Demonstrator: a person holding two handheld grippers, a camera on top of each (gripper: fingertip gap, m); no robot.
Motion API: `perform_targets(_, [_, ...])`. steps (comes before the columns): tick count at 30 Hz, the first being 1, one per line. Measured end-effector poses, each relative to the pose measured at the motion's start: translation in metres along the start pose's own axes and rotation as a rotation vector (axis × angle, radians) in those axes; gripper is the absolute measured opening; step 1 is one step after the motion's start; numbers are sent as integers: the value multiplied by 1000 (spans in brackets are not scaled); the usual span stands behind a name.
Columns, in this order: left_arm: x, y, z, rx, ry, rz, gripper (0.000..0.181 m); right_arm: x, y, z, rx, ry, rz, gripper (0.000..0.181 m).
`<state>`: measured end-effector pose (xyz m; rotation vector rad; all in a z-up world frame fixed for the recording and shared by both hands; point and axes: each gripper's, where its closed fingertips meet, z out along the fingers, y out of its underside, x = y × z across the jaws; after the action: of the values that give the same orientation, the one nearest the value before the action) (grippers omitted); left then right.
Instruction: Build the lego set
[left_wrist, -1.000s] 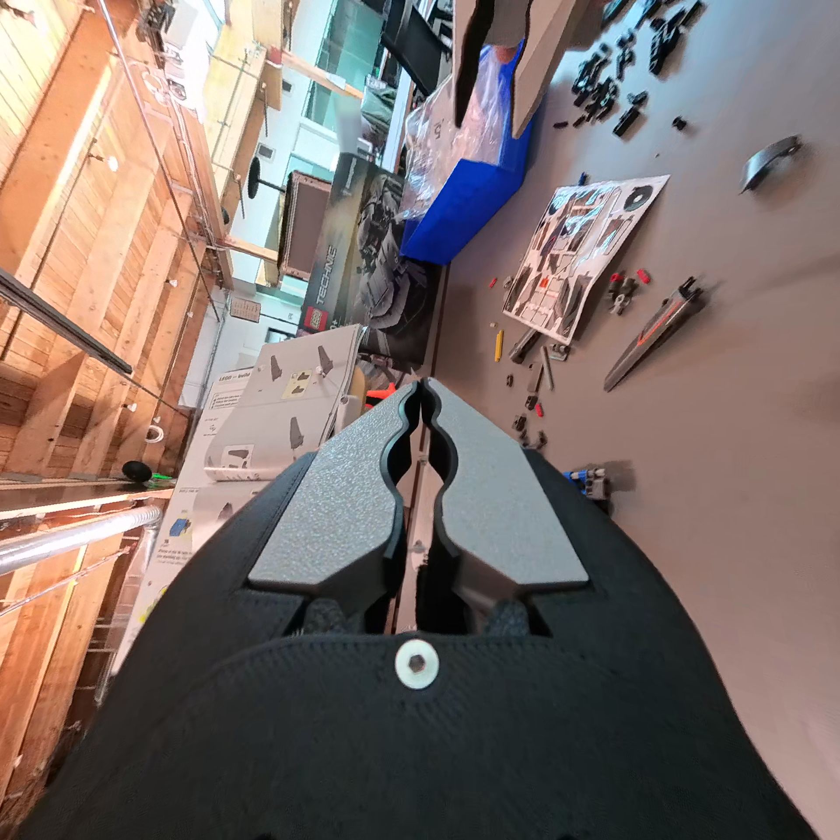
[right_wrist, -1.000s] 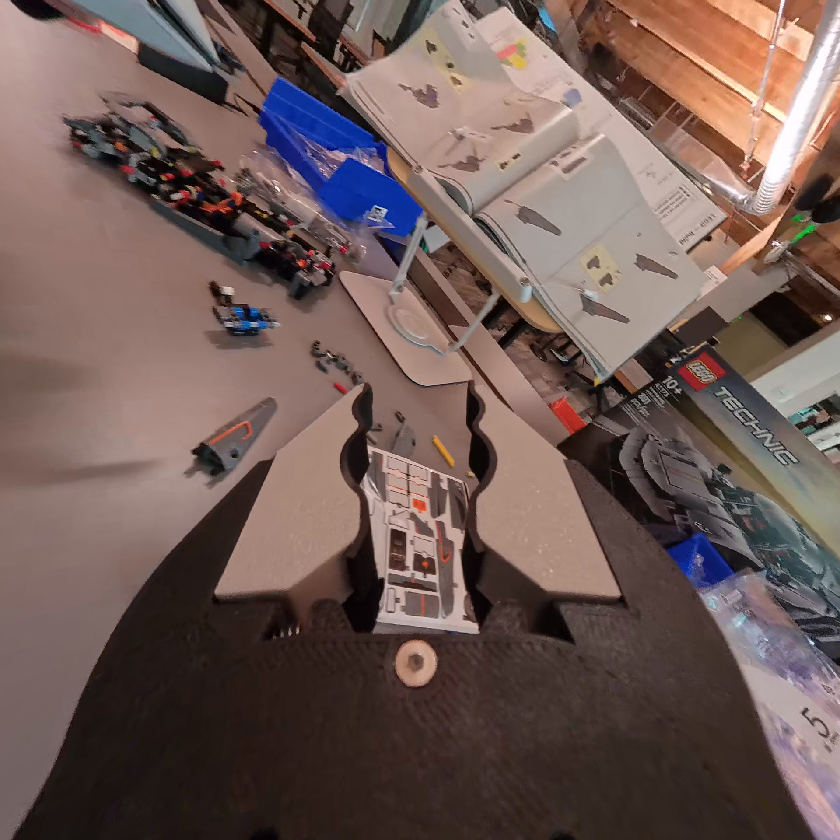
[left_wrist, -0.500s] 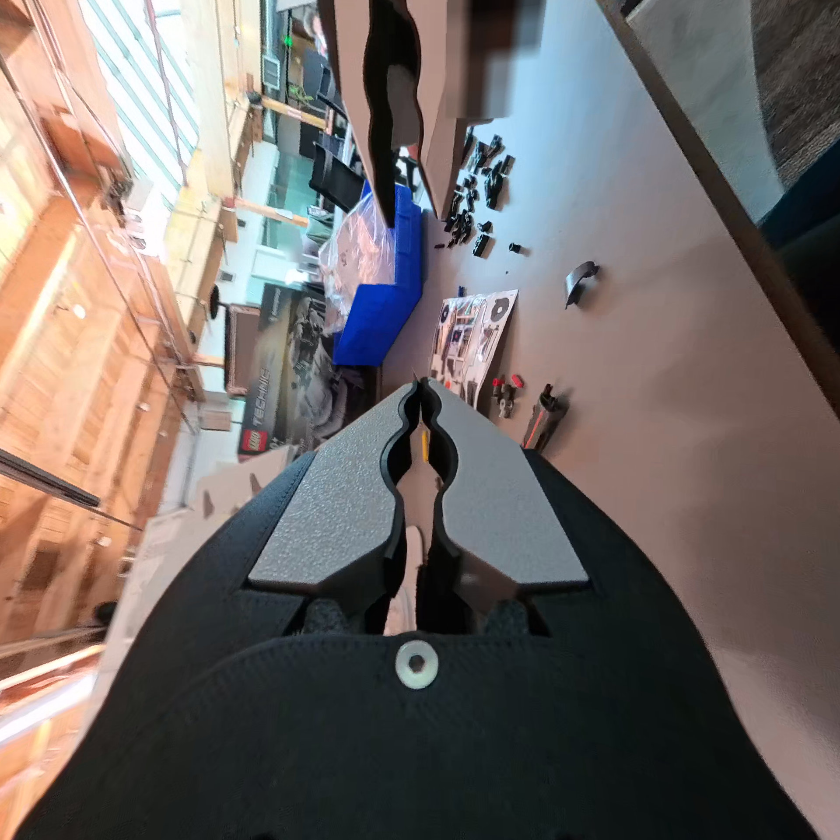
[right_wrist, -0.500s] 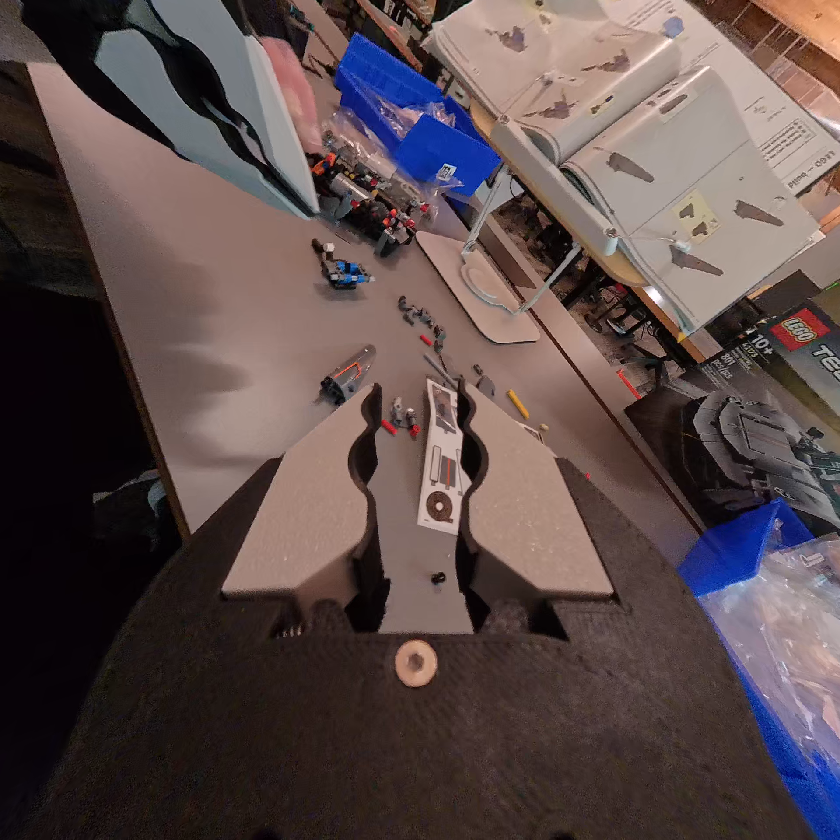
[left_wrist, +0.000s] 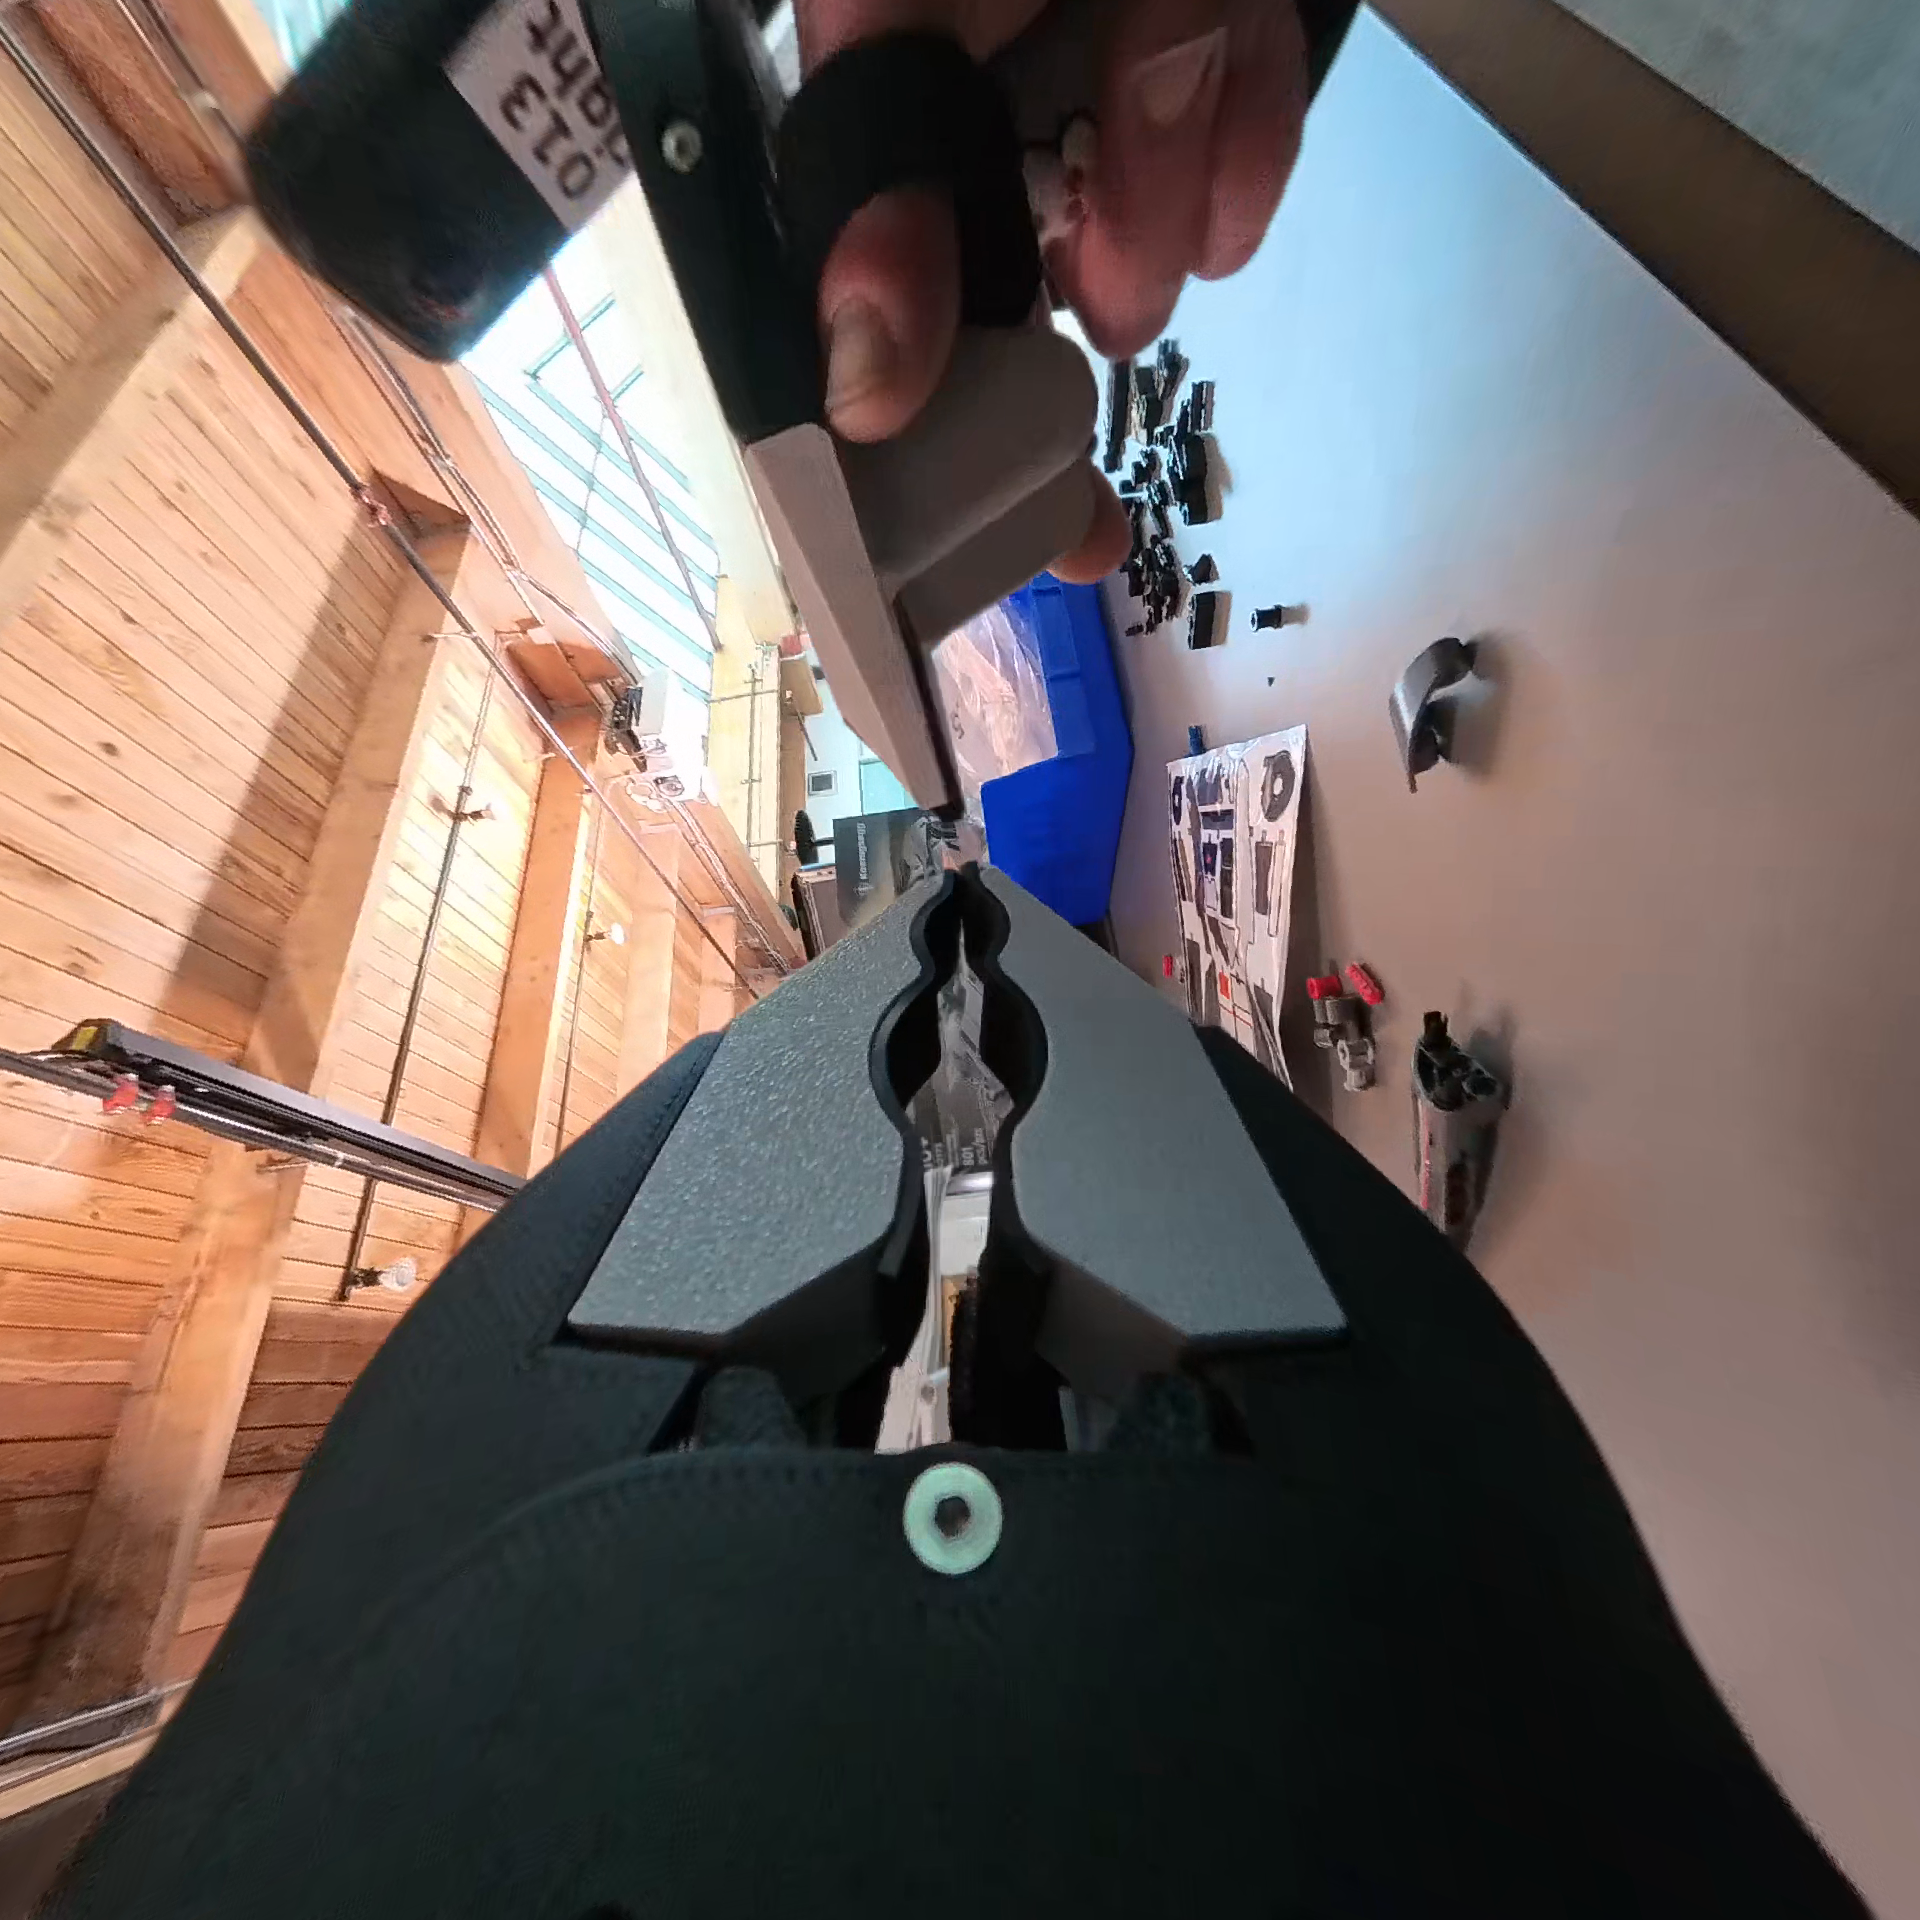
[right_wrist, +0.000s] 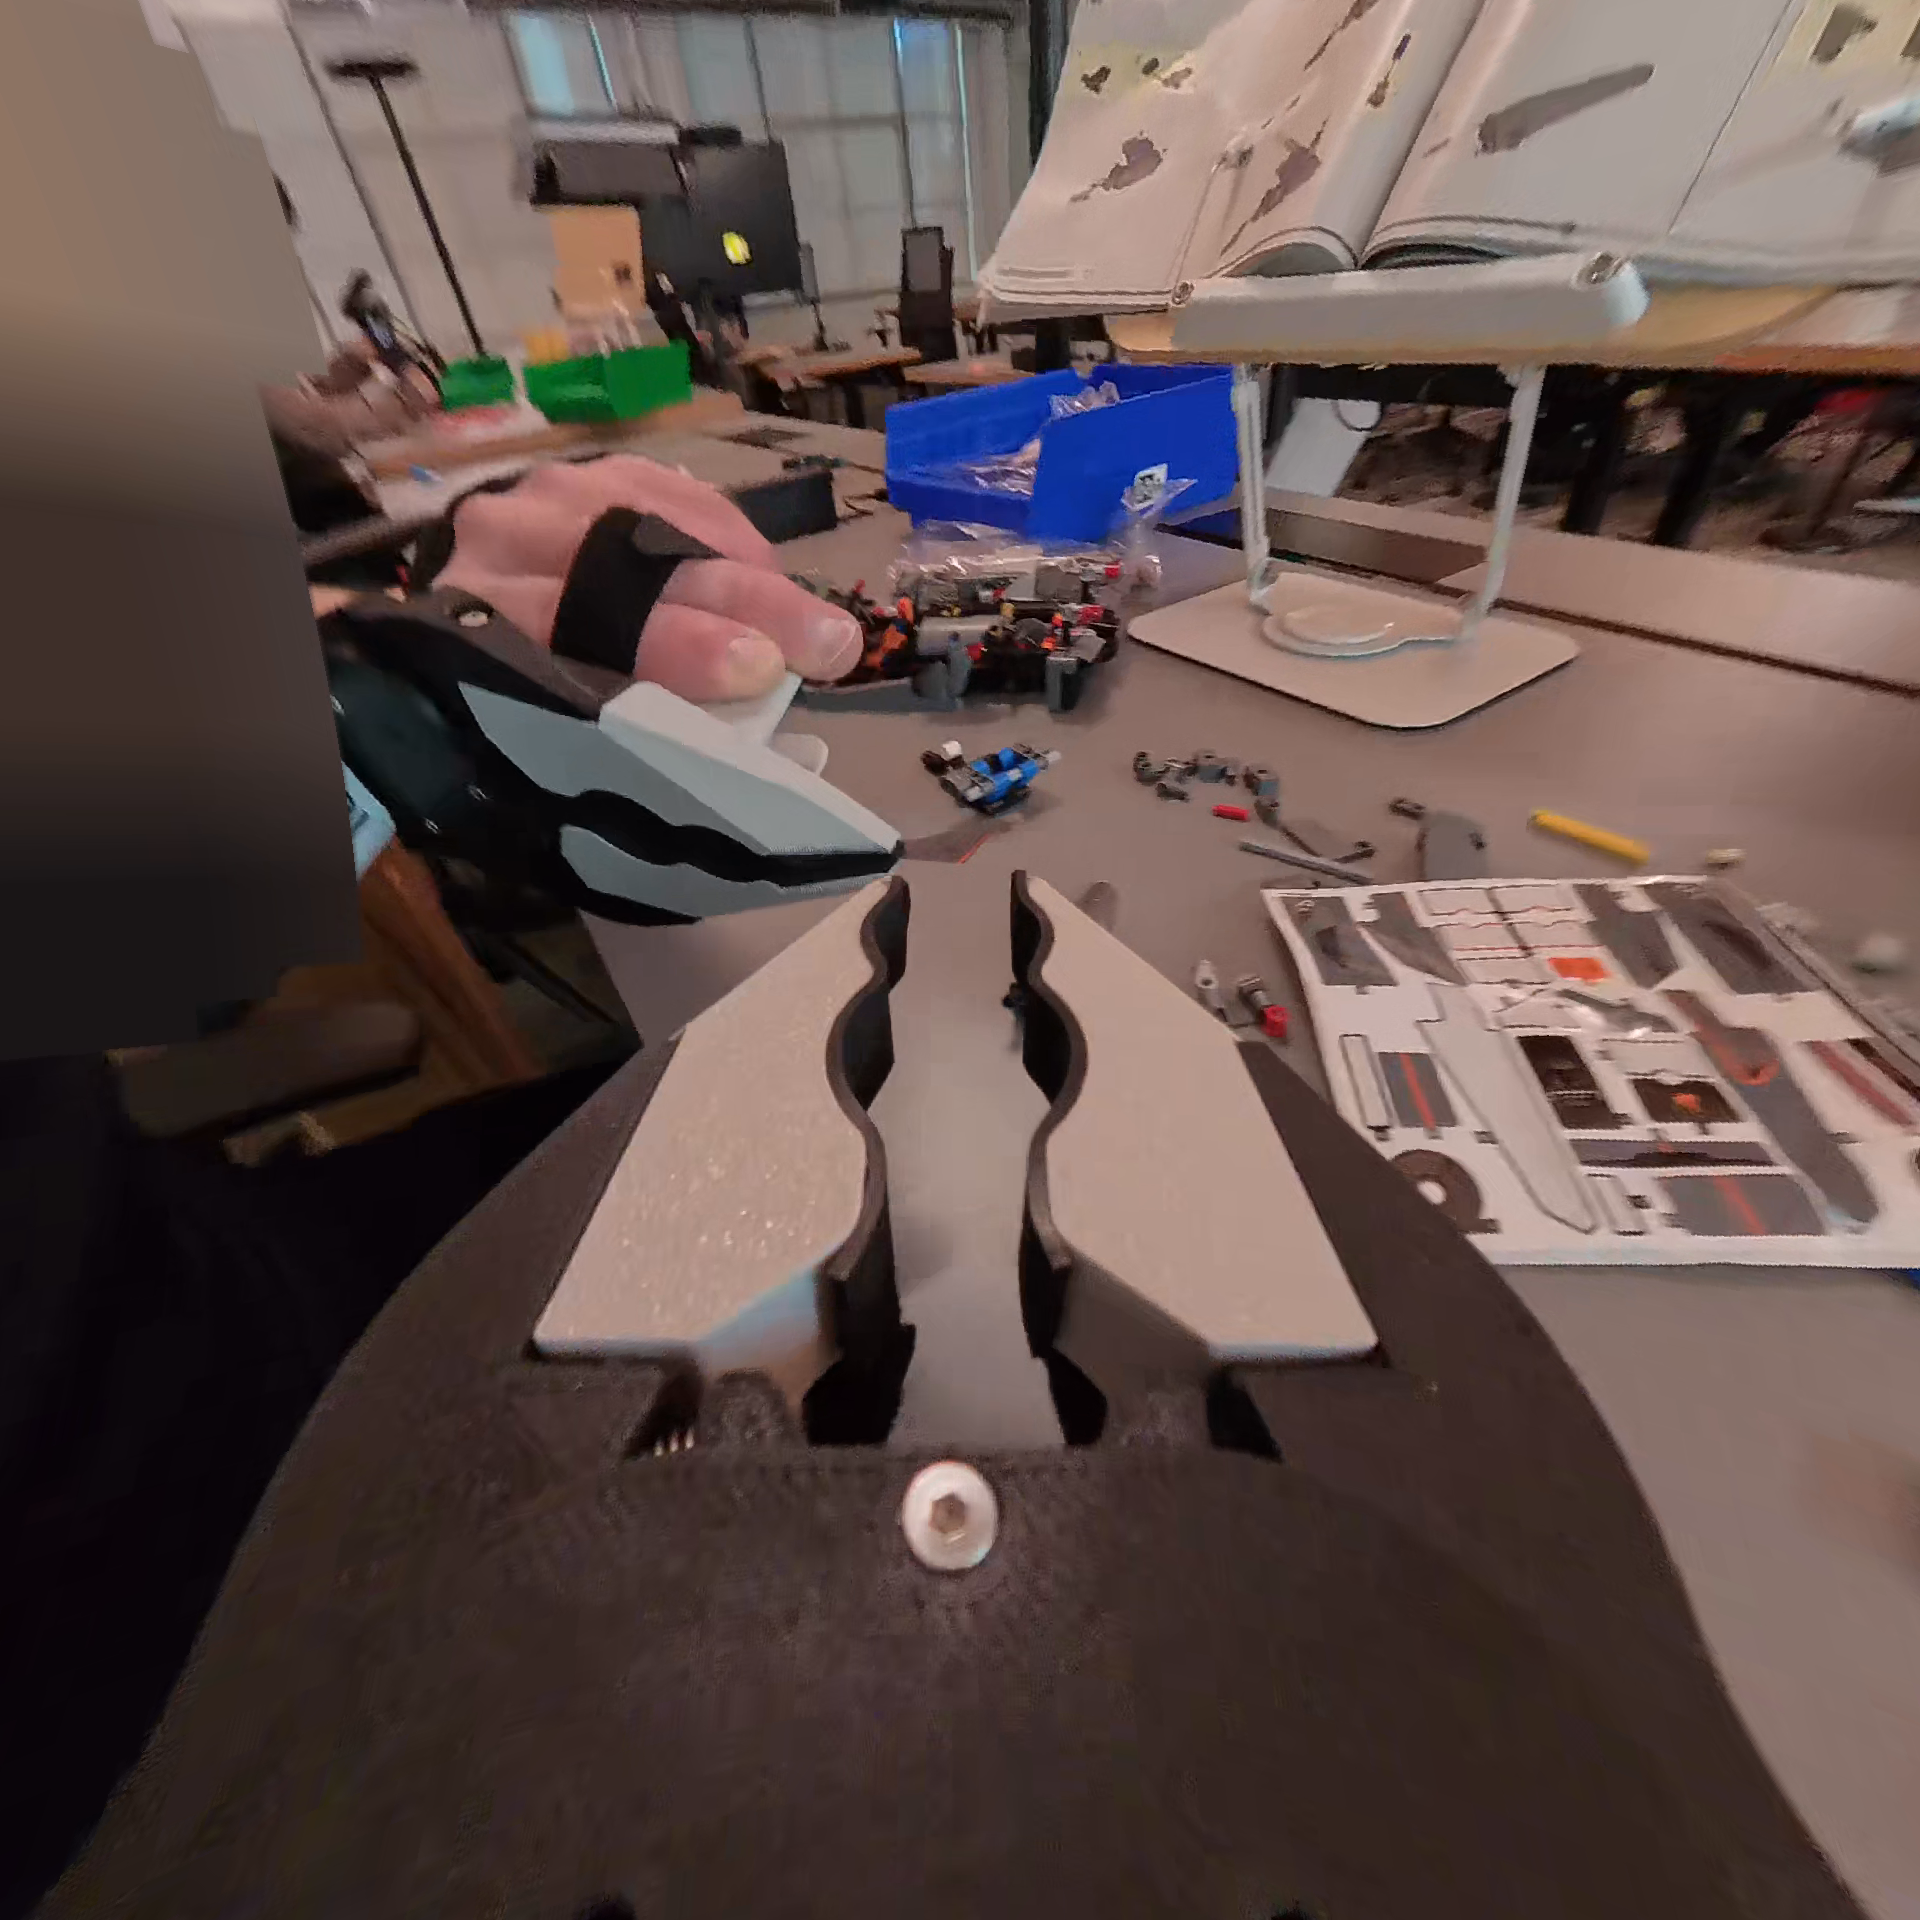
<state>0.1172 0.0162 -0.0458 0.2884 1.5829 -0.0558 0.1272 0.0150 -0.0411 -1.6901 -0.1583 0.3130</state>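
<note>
My left gripper (left_wrist: 961, 883) is shut and empty, held sideways above the grey table (left_wrist: 1662, 935). It also shows in the right wrist view (right_wrist: 894, 852), held by a hand, its tips close to my right gripper's tips. My right gripper (right_wrist: 956, 894) is open and empty, low over the table's front part; it shows in the left wrist view (left_wrist: 935, 582) too. A partly built dark model (right_wrist: 977, 634) lies at the back. A small blue and black assembly (right_wrist: 992, 774) and a sticker sheet (right_wrist: 1600, 1060) lie nearer. A dark wedge panel (left_wrist: 1455, 1122) lies by the sheet.
An open instruction book (right_wrist: 1455, 156) rests on a white stand (right_wrist: 1351, 644). Blue bins (right_wrist: 1060, 447) with plastic bags stand behind. Loose small grey pieces (right_wrist: 1195, 769), a yellow axle (right_wrist: 1584, 836), a curved grey piece (left_wrist: 1429, 707) and a pile of black pieces (left_wrist: 1164, 468) lie scattered. Left tips and right tips are each some 30 cm from the yellow axle (right_wrist: 1584, 836).
Both grippers swung round and came close together, tips nearly meeting. The right gripper dropped to a low, level view over the table. The left stayed shut, the right open.
</note>
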Motion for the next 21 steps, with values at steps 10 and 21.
perform_targets(10, [16, 11, 13, -13, 84, -85, 0, 28, 28, -17, -124, 5, 16, 22])
perform_targets(21, [39, 17, 21, -4, 147, -103, 0, 31, 98, -15, -502, 66, -79, 12])
